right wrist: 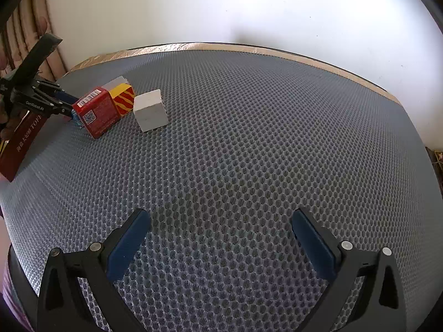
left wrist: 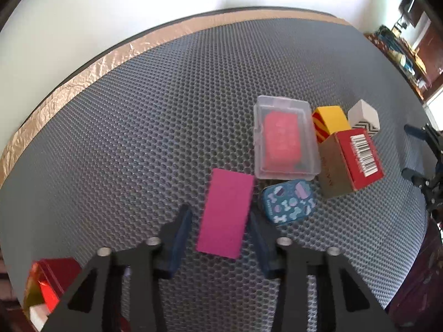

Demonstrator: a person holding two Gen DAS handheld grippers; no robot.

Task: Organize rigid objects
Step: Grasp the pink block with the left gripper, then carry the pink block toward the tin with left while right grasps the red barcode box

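In the left wrist view my left gripper (left wrist: 221,215) is open, its fingers on either side of a flat magenta box (left wrist: 225,215) that lies on the mat, with gaps on both sides. Beyond it lie a blue patterned tin (left wrist: 286,202), a clear plastic case with a red item inside (left wrist: 283,138), a red barcode box (left wrist: 351,160), a yellow-and-red box (left wrist: 329,120) and a white block (left wrist: 363,116). In the right wrist view my right gripper (right wrist: 221,221) is open and empty over bare mat. The red box (right wrist: 95,113), yellow box (right wrist: 123,98) and white block (right wrist: 151,110) sit far left.
The grey honeycomb mat (right wrist: 249,138) covers the table, with a gold tape edge (left wrist: 83,69) at the back. A red-and-gold box (left wrist: 49,282) lies near my left gripper's base. A dark red book (right wrist: 22,141) lies at the mat's left edge. A wall stands behind.
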